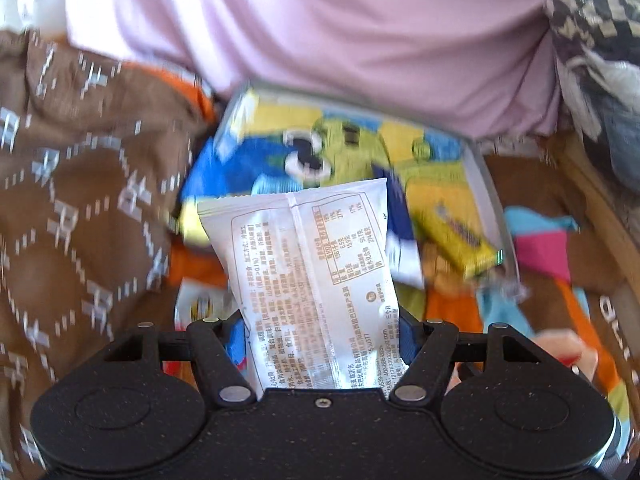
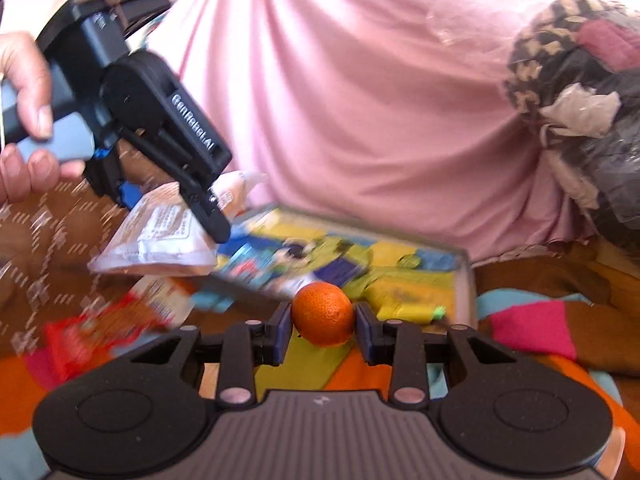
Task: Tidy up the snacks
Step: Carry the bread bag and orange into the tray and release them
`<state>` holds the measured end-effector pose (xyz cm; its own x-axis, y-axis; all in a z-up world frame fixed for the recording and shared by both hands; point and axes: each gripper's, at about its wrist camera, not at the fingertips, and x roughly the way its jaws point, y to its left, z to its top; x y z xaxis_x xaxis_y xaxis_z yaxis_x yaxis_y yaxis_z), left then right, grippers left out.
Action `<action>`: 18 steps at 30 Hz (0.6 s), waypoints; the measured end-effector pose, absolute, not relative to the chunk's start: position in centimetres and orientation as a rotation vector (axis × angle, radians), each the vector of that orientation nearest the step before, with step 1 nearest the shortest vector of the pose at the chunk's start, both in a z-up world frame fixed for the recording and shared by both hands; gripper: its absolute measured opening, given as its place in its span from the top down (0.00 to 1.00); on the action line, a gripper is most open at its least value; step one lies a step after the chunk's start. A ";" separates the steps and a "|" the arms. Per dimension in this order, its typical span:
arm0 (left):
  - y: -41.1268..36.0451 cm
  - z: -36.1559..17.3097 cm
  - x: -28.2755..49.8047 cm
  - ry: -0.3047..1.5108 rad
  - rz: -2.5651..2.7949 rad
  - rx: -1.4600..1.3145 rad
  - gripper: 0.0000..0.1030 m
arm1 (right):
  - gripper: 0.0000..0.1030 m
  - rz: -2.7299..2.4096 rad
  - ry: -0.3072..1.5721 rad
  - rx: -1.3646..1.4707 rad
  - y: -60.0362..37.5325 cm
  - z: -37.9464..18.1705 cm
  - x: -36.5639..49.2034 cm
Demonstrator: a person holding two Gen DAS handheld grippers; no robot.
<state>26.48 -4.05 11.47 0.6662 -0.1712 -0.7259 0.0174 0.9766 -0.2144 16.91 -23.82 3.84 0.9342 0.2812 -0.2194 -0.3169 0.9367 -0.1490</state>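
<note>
Snacks are in both grippers. Nearest, the right gripper pinches an orange by its sides, just short of the tray, likely so it can drop in without rolling. The left gripper clamps a white packet by its lower end (print side up), its free end over the tray's near edge. Beyond the tray lies pink cloth.

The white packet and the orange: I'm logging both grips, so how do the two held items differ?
The white packet is flat, printed and sticks far past the left gripper; the orange is round, plain and sits just between the right gripper fingers. Both are clamped above the open cartoon box.
</note>
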 end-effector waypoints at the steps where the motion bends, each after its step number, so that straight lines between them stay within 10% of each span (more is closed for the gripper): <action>1: -4.1 11.9 27.1 0.822 -0.100 -0.191 0.33 | 0.63 0.296 0.182 -0.167 -23.9 4.2 17.6; 18: -5.9 11.9 35.7 0.718 0.031 -0.236 0.32 | 0.63 0.232 0.206 -0.029 -25.5 3.5 24.5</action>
